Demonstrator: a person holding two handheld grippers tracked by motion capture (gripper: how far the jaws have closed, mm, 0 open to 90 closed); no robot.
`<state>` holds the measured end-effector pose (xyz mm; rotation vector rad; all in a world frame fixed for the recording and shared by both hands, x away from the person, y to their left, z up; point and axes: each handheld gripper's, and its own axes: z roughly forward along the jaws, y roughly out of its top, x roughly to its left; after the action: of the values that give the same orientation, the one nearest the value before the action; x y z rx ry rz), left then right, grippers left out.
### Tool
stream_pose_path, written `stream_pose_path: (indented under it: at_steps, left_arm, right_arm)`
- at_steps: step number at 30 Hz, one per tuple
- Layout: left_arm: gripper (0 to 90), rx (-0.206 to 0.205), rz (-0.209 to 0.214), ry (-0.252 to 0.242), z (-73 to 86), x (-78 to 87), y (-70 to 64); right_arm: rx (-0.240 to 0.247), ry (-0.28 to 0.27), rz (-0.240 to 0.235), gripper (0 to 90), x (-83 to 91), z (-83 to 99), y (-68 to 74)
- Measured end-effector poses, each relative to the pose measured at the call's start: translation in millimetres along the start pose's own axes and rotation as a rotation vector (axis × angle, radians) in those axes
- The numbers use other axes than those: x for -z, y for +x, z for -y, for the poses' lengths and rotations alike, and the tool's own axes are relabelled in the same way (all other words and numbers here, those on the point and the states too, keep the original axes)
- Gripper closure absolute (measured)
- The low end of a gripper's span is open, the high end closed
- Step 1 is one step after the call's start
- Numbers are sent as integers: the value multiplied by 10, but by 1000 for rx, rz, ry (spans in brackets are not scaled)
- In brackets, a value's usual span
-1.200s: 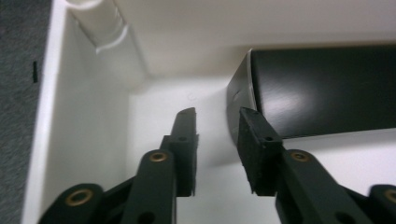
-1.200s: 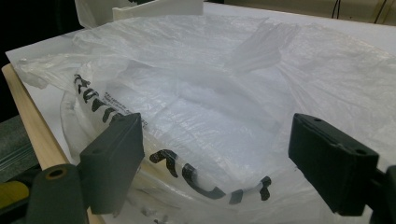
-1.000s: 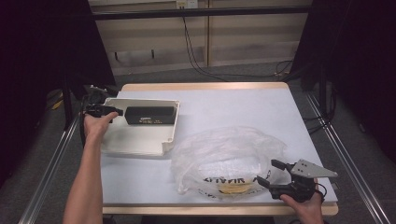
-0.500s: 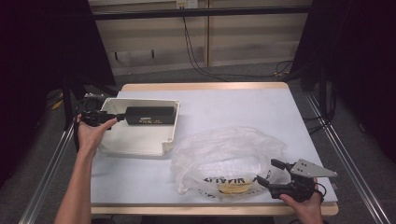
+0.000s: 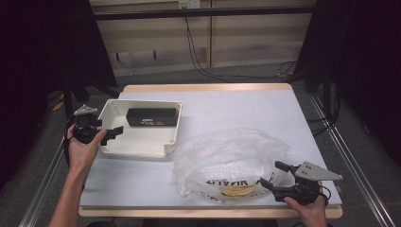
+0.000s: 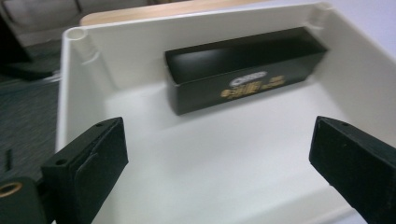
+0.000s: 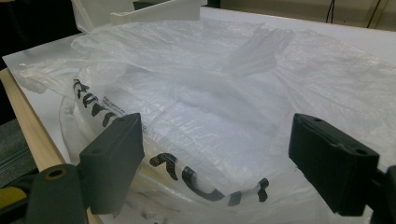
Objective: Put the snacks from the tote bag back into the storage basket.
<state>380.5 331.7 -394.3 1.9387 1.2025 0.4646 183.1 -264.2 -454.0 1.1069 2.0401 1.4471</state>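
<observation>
A white plastic tray (image 5: 146,145) sits at the table's left, and a black box with gold lettering (image 5: 152,117) lies along its far wall. My left gripper (image 5: 111,132) hovers at the tray's left edge, open and empty; in the left gripper view its jaws frame the tray (image 6: 140,70) and the black box (image 6: 243,79). A crumpled clear plastic bag with black lettering (image 5: 231,158) lies at the front right. My right gripper (image 5: 275,173) stands open at the bag's front right edge, and the bag (image 7: 196,93) spreads between its jaws.
The table has a white top (image 5: 246,109) with a wooden rim. Something yellow (image 5: 236,191) shows through the bag near the front edge. Metal rails run along both sides of the table. Cables hang down the back wall.
My left gripper has drawn back to the left, from over the tray near the black box to the tray's left edge. The right gripper has not moved.
</observation>
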Motion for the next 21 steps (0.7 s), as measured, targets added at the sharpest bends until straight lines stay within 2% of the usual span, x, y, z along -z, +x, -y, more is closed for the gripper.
stream_pose_path:
  at_steps: [2,3,9,11,14,20,21]
  left_arm:
    - [31,-24,25,-4,42,60,-17]
    - [31,-18,31,-17,55,79,-27]
    - [31,-54,75,-38,179,233,-142]
    - [28,-67,75,-56,219,283,-190]
    - [30,-59,97,-88,292,357,-245]
    - [29,-68,99,-132,470,469,-401]
    - [29,-85,94,-129,507,491,-437]
  right_arm:
    - [2,6,0,175,-1,2,-2]
    - [4,5,0,175,-2,1,-3]
    - [-1,-1,6,175,16,4,-10]
    - [4,1,8,175,19,5,-11]
    - [1,1,7,175,28,8,-5]
    - [0,-6,15,175,42,12,-17]
    - [-2,-6,15,175,44,12,-17]
